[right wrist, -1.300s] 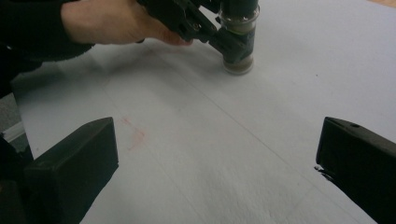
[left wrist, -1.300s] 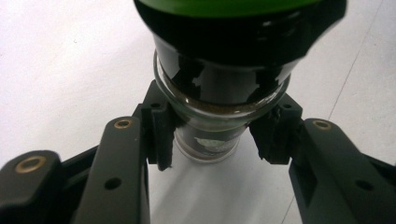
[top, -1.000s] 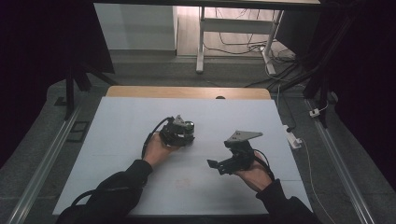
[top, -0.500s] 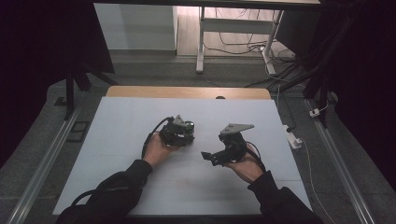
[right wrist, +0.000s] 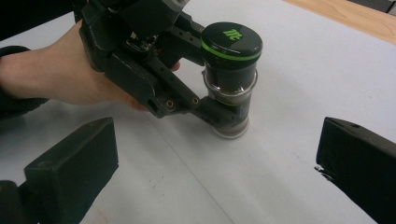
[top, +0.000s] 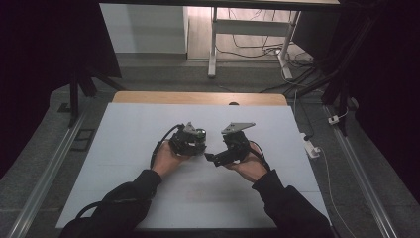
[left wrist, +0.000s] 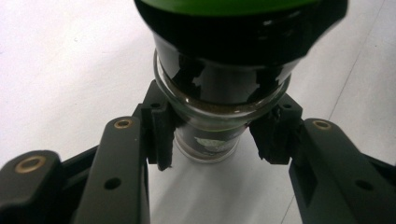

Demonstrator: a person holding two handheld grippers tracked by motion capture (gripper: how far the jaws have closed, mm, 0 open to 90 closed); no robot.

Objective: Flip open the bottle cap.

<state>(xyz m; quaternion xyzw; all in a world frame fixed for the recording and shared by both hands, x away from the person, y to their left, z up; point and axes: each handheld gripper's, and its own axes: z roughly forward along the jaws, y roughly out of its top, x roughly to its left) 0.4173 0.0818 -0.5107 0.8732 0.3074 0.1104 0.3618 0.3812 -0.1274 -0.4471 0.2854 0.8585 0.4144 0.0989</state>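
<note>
A small glass jar [right wrist: 229,100] with a black lid ringed in green [right wrist: 232,41] stands upright on the white table; brown contents show through the glass [left wrist: 212,135]. My left gripper [left wrist: 212,135] is shut on the jar's body just under the lid, and it also shows from the side [right wrist: 219,114] in the right gripper view. From above, the left gripper [top: 190,140] sits mid-table with the jar's lid [top: 199,132] at its tip. My right gripper [right wrist: 217,158] is open, its jaws wide apart and aimed at the jar from a short way off. It appears beside the left one [top: 212,157] in the high view.
A white sheet [top: 124,148] covers the table, with a wooden edge [top: 198,98] at the far side. Cables trail from both grippers. Beyond the table stand a white frame's legs [top: 213,44] and floor cables. A power strip [top: 312,147] lies off the right edge.
My right gripper has moved left across the table toward the left gripper and the jar. The left gripper and jar have stayed put.
</note>
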